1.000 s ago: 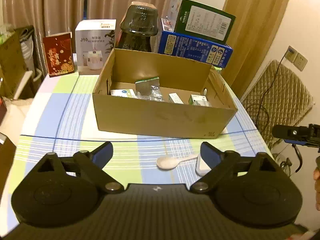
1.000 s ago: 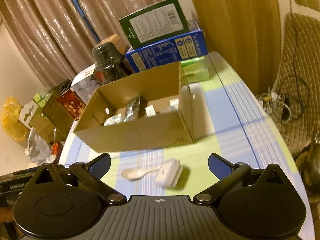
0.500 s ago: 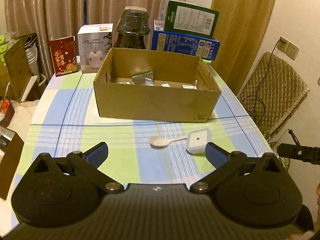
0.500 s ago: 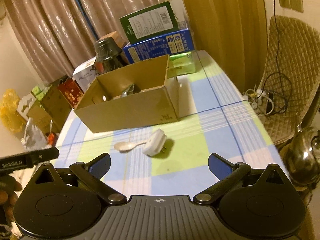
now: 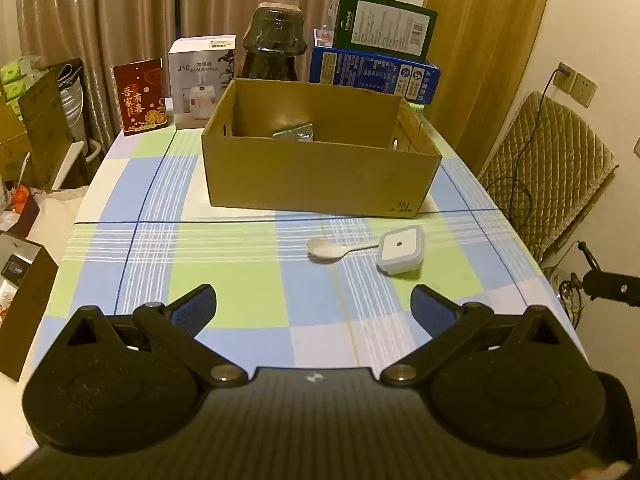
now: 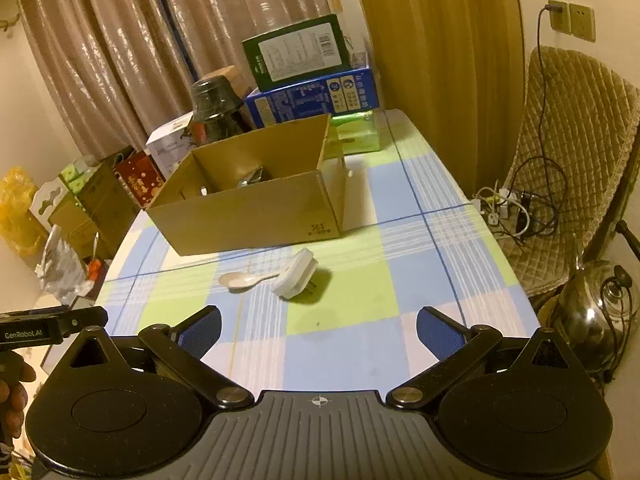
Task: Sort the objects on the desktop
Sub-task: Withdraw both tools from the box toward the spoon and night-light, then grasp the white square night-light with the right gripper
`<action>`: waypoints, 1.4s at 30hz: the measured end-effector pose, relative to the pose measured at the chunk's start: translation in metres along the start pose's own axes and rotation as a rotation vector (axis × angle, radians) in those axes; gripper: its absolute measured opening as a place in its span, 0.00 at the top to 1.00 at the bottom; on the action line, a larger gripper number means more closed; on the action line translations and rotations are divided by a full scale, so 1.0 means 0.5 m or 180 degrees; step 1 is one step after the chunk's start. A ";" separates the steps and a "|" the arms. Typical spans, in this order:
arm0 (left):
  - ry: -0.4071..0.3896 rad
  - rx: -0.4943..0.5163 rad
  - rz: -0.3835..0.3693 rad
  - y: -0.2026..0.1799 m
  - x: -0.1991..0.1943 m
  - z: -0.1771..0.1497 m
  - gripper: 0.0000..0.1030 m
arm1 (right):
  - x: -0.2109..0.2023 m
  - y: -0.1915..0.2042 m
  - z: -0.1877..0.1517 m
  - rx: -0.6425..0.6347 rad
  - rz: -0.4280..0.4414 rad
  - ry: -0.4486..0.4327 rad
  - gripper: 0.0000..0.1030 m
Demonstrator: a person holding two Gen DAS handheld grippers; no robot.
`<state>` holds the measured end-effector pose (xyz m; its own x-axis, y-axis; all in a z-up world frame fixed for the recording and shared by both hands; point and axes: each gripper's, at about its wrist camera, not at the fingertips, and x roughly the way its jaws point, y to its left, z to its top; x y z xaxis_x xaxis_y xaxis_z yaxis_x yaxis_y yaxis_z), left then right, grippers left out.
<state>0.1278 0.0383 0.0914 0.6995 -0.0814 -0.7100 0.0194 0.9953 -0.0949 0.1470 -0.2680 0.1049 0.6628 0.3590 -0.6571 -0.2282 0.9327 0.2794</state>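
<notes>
One cardboard box (image 5: 320, 176) stands at twelve o'clock; one white spoon (image 5: 328, 249) and one white plug adapter (image 5: 400, 250) lie at one o'clock. Four printed cartons (image 5: 372, 74) line the far edge.
</notes>
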 end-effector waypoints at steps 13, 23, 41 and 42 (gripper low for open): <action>0.0072 0.0147 -0.0017 -0.009 0.022 -0.018 0.01 | 0.006 0.013 -0.015 -0.0093 -0.0039 0.0063 0.02; 0.0118 0.0272 -0.0110 -0.025 0.073 -0.014 0.01 | 0.068 0.012 -0.014 -0.0183 -0.0095 0.0126 0.02; 0.0167 0.0818 -0.0005 0.020 0.326 0.008 0.01 | 0.397 0.039 -0.016 -0.0692 -0.0052 0.0266 0.02; 0.0164 0.0810 0.0001 0.025 0.341 0.006 0.01 | 0.410 0.042 -0.016 -0.0722 -0.0054 0.0270 0.02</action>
<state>0.2494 0.0370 -0.0289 0.6624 -0.0770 -0.7452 0.2028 0.9760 0.0794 0.2722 -0.1748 -0.0295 0.6079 0.3360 -0.7195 -0.3782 0.9192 0.1097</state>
